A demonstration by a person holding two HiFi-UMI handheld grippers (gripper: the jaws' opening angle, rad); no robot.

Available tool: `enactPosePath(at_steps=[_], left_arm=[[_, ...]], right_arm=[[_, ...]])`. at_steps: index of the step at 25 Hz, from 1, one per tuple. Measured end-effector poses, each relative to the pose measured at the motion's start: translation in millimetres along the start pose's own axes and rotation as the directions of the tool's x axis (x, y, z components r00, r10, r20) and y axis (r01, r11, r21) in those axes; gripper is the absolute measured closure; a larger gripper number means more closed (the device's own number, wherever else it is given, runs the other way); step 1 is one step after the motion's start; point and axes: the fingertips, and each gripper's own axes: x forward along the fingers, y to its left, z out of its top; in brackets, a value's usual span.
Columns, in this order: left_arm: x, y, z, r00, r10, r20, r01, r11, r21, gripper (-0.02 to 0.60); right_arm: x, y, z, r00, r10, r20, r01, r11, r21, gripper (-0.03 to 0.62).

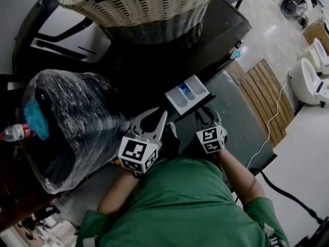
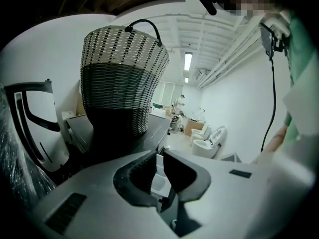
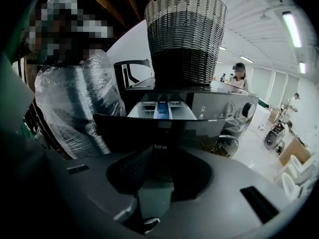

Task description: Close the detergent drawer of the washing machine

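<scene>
From the head view, the drawer (image 1: 187,93) sticks out of the washer (image 1: 226,30). The left gripper (image 1: 157,115) and right gripper (image 1: 207,112) are just below it.

The left gripper view shows its fingers a little apart and empty, with a basket (image 2: 122,78) ahead.

The right gripper view shows its fingers a little apart too, close up at the drawer's dark front.

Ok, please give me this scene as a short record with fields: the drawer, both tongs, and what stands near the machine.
drawer: detergent drawer pulled out of the washing machine, compartments showing, not yet closed
right gripper: tongs narrowly apart, nothing between them, at the drawer's dark front panel; contact unclear
left gripper: tongs narrowly apart, empty, aimed toward the drawer
on the machine: woven basket, upright
beside the machine: plastic-wrapped container, at the head view's left
</scene>
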Motion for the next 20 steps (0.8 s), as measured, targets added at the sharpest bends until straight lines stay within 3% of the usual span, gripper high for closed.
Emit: enactPosePath(at_steps=[20], left_arm=[[-16,73,0,0.996,0.09,0.001,-0.09,0.994,-0.07,0.525]], right_arm=[[78,2,72,1.0,0.019,0.003,-0.019,0.999,-0.033,0.482]])
